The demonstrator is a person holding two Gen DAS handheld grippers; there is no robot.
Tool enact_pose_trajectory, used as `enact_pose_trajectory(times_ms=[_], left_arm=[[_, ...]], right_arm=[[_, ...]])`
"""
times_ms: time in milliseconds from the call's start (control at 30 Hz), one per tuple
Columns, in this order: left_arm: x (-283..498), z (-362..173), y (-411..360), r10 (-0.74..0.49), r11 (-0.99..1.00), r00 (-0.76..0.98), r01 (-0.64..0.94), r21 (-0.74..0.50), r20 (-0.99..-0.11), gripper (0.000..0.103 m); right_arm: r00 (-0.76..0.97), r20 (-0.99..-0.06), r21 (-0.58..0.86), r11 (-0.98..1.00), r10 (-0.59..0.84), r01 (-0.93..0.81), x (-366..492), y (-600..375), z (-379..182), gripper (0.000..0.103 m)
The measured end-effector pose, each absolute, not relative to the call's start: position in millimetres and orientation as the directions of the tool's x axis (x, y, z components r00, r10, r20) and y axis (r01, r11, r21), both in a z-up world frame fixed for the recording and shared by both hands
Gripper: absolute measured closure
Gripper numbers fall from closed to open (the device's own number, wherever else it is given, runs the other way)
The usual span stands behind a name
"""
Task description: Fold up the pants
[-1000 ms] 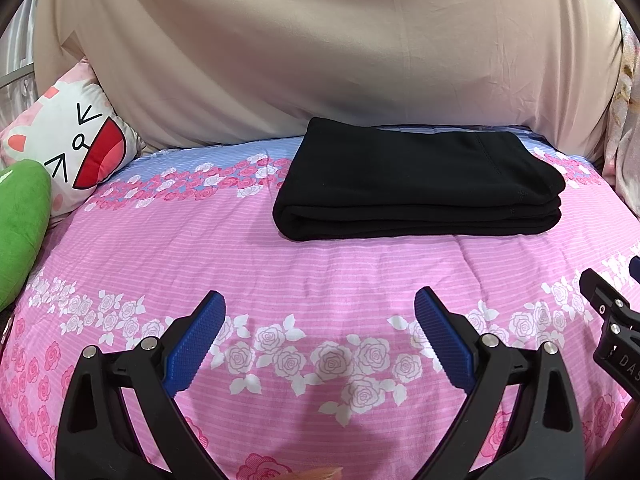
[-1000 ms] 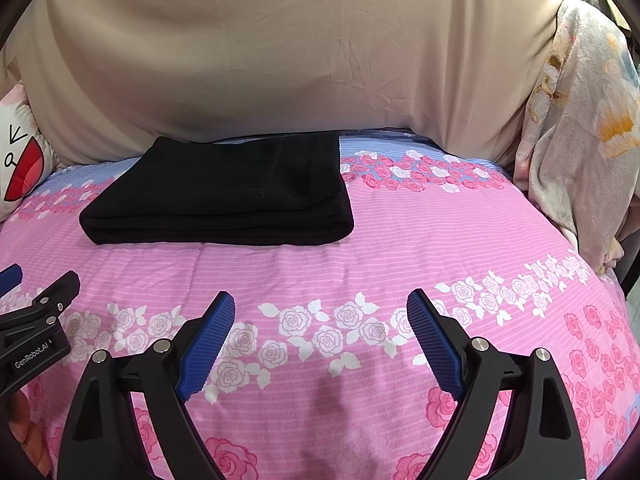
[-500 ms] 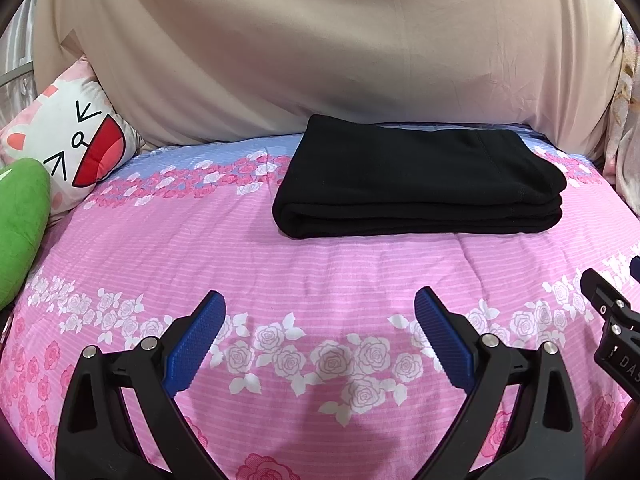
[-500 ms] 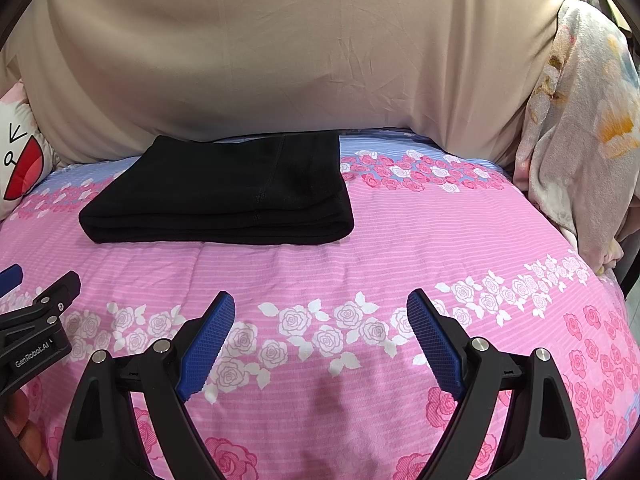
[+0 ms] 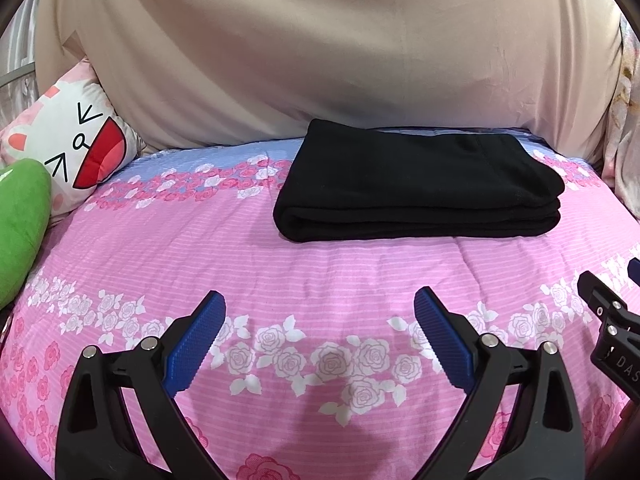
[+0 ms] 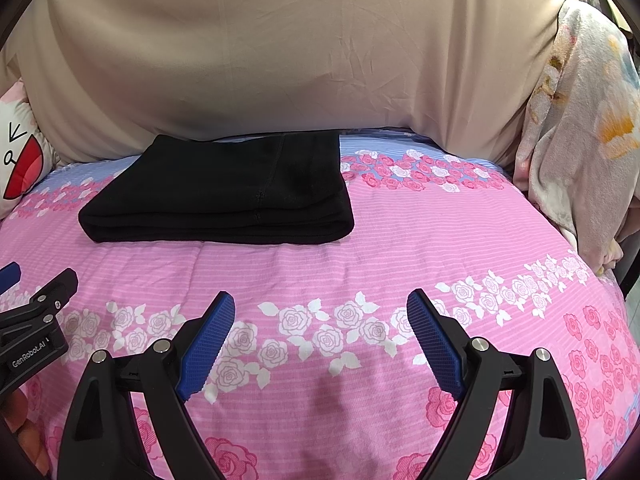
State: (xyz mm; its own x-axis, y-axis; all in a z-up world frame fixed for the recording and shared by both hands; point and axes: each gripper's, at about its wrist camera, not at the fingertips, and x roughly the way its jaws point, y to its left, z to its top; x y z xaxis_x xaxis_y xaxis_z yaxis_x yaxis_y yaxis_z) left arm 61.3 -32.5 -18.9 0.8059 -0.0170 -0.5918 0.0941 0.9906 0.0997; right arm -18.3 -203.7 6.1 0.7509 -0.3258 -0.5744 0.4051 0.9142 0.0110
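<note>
black pants [image 5: 420, 188] lie neatly folded on pink quilt [image 5: 320, 280]; both hand-held grippers [image 5: 320, 338] [image 6: 320, 334] spread, empty.

Green plush [image 5: 20, 228] cut by left edge; pants [image 6: 224, 188] far edge hidden.

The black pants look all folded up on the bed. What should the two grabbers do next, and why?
Probably nothing more than pull back a little. The black pants already lie in a tidy folded stack on the pink bedspread, and the left gripper and right gripper are both open, empty and apart from the pants. Another fold looks unneeded, though I can't see the stack's far side.
</note>
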Motion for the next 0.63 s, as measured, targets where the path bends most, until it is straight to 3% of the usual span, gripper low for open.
enact_pose_trajectory(times_ms=[633], left_arm=[[59.4,-18.3,-34.6,-0.01,0.986,0.815,0.103,0.129,-0.579,0.014]], right_arm=[[0.751,-0.575,0.01,0.915,-0.325,0.404,-17.9,-203.8,5.6,0.017]])
